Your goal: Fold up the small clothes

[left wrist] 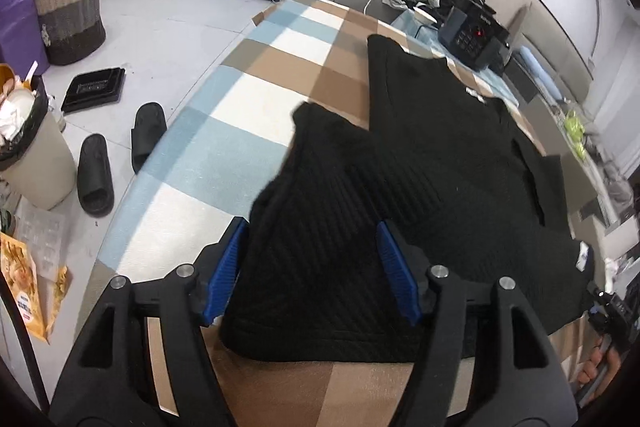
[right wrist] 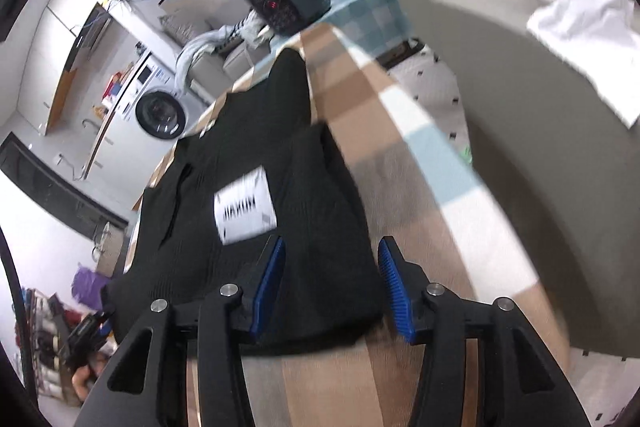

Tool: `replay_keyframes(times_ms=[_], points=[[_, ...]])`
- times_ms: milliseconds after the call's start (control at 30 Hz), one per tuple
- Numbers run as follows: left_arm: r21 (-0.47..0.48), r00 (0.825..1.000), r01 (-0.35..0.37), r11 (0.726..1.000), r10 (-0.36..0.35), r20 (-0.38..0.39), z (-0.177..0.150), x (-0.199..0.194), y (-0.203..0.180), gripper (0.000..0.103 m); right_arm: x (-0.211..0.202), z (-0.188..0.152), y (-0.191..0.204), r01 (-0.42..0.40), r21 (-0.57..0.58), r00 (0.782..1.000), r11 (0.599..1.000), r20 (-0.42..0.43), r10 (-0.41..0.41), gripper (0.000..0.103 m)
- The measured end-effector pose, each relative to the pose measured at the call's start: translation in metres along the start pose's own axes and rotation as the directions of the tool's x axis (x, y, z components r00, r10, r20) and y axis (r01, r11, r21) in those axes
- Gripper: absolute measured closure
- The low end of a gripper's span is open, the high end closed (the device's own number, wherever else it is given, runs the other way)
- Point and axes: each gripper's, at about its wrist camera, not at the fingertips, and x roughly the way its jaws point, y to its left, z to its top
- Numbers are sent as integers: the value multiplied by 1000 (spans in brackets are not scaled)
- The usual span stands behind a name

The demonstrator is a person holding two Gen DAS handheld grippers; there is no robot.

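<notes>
A black ribbed sweater (left wrist: 432, 163) lies spread on the checked tablecloth (left wrist: 248, 115), one folded part between the left gripper (left wrist: 312, 267) pads, its near corner between the right gripper (right wrist: 330, 285) pads. Both sets of jaws stand released, clear of the knit. A white tag (right wrist: 245, 205) lies on the dark fabric.

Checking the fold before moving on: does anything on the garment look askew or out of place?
Yes. On the black garment a white tag lies exposed on top, and the folded-over flap sits at a slant rather than square with the body.
</notes>
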Motion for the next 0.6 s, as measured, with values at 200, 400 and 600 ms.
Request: replay_keyframes(times_ms=[200,400,600], points=[[14,1000,3,1000,-4,14,3,8,-8,43,13,2,6,16,-19,1000,1000,4,-16,54],[19,1000,-6,1000,5,24,8,16,-8,73,24,10,15,31,-59,999,998,13,-31,54],[43,1000,1,999,-2,17,6,16,-10,87,32,6,28,64,-149,998,987,-8,-66,82]])
